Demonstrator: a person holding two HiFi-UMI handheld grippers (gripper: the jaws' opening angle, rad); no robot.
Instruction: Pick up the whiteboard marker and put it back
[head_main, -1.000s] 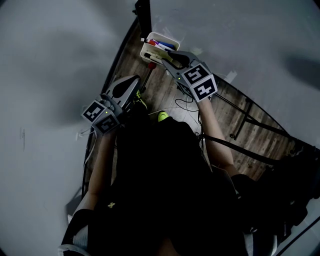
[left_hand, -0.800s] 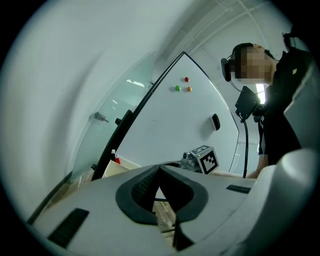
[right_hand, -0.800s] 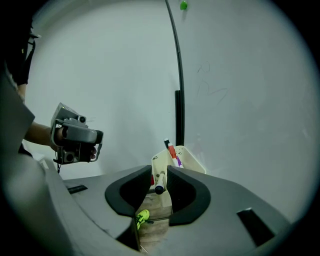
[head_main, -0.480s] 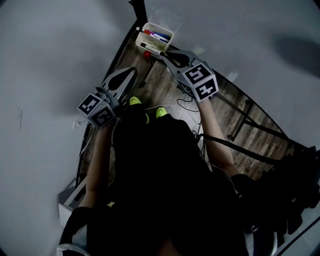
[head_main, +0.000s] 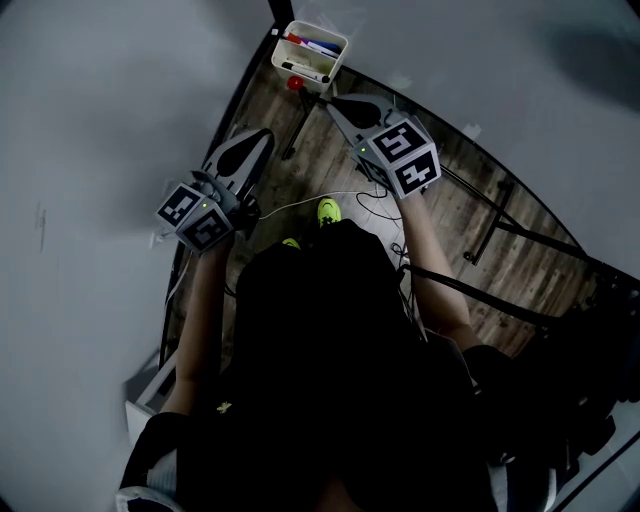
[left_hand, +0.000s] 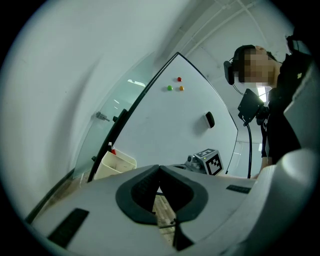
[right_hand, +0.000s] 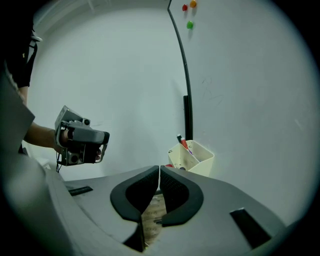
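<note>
The right gripper (right_hand: 159, 171) has its jaws pressed tip to tip, with nothing between them, and the left gripper (left_hand: 159, 171) is the same. Near the right gripper's tips, one cream holder (right_hand: 200, 161) hangs at the black-framed edge of the whiteboard (left_hand: 165, 125). Three markers lie inside it. The whiteboard marker (head_main: 303, 70) is white-bodied with a black end, and its long axis runs along the holder's near wall.
</note>
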